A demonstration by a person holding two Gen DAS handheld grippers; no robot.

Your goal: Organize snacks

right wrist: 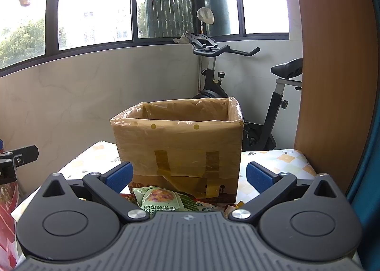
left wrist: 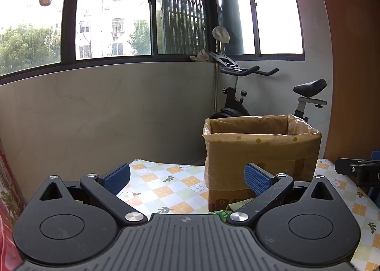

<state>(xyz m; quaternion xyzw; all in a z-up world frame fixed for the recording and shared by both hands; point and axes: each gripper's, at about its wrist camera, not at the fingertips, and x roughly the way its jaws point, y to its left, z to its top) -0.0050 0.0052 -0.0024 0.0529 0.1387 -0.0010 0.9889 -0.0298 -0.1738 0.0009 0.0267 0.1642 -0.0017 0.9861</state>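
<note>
A cardboard box [right wrist: 178,147] lined with a clear plastic bag stands on the table with its top open; the same box [left wrist: 261,149] shows at the right of the left wrist view. Snack packets lie in front of it, the topmost a green packet [right wrist: 163,199] just below my right gripper [right wrist: 188,176], whose jaws stand wide open with nothing between them. My left gripper [left wrist: 187,178] is also open and empty, hovering over the tablecloth to the left of the box. A corner of a green packet [left wrist: 235,206] peeks out by its right finger.
The table wears a checked floral cloth [left wrist: 166,185]. An exercise bike [right wrist: 261,95] stands behind the box by the window wall. A wooden panel [right wrist: 332,69] rises at the right. The other gripper [left wrist: 358,171] shows at the right edge. A red packet [right wrist: 7,202] lies at far left.
</note>
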